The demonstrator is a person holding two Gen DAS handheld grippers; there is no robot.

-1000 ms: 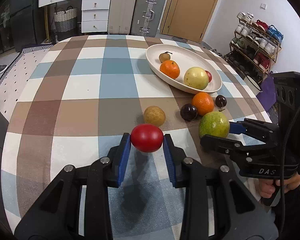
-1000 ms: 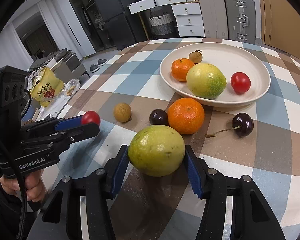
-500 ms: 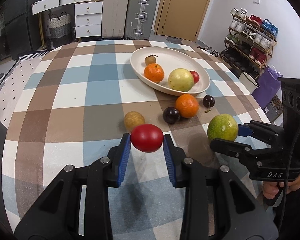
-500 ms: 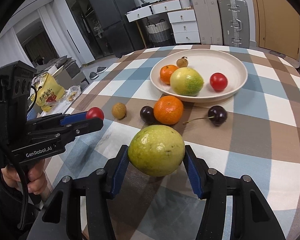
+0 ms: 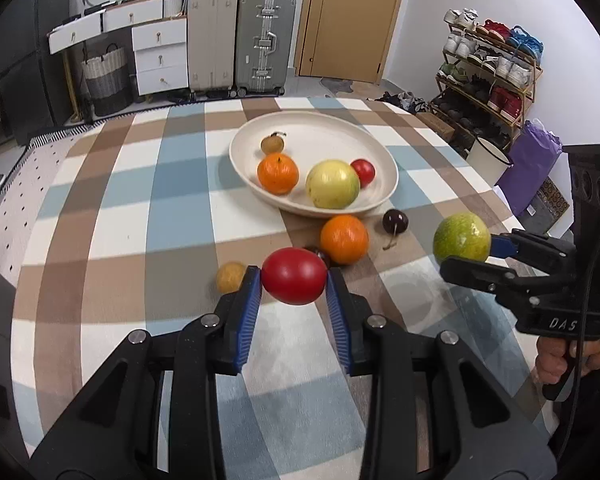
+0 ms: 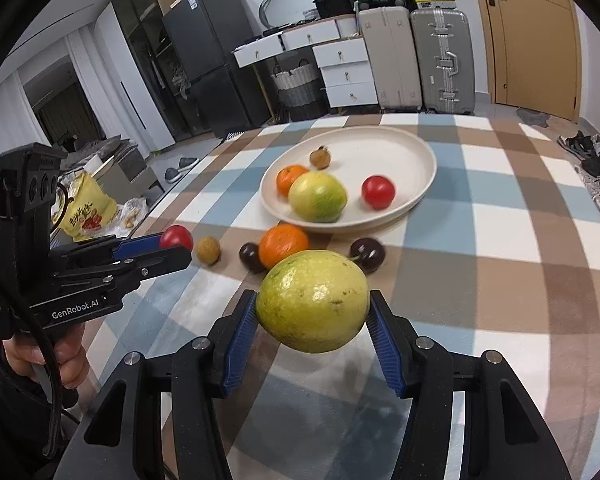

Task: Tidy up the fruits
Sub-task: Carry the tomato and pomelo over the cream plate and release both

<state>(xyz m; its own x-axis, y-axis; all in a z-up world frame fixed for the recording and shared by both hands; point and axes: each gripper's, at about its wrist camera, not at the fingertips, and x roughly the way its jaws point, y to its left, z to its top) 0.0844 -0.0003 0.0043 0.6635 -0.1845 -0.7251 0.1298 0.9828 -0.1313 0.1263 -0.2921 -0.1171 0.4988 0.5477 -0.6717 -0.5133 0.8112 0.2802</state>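
Note:
My left gripper (image 5: 294,280) is shut on a red tomato (image 5: 294,275), held above the checked tablecloth; the same tomato (image 6: 176,237) shows at the left of the right wrist view. A yellow-green guava (image 6: 313,301) sits clamped in my right gripper (image 6: 313,312), also seen as the guava (image 5: 461,237) at the right. Ahead lies a cream oval plate (image 5: 332,128) holding an orange (image 5: 278,173), a second guava (image 5: 332,184), a small tomato (image 5: 363,172) and a brown longan (image 5: 272,144). On the cloth in front of it lie an orange (image 5: 344,239), a dark cherry (image 5: 395,221), a longan (image 5: 230,277) and another dark fruit (image 6: 250,257).
The table (image 5: 140,184) has a blue, brown and white checked cloth. Suitcases (image 5: 265,40), white drawers (image 5: 156,56) and a basket (image 5: 106,80) stand beyond it. A shoe rack (image 5: 488,76) is at the right. A yellow snack bag (image 6: 85,212) lies off the table's left side.
Both grippers have risen and drawn back with their fruits still held, so the plate and loose fruits appear farther away and lower in both views.

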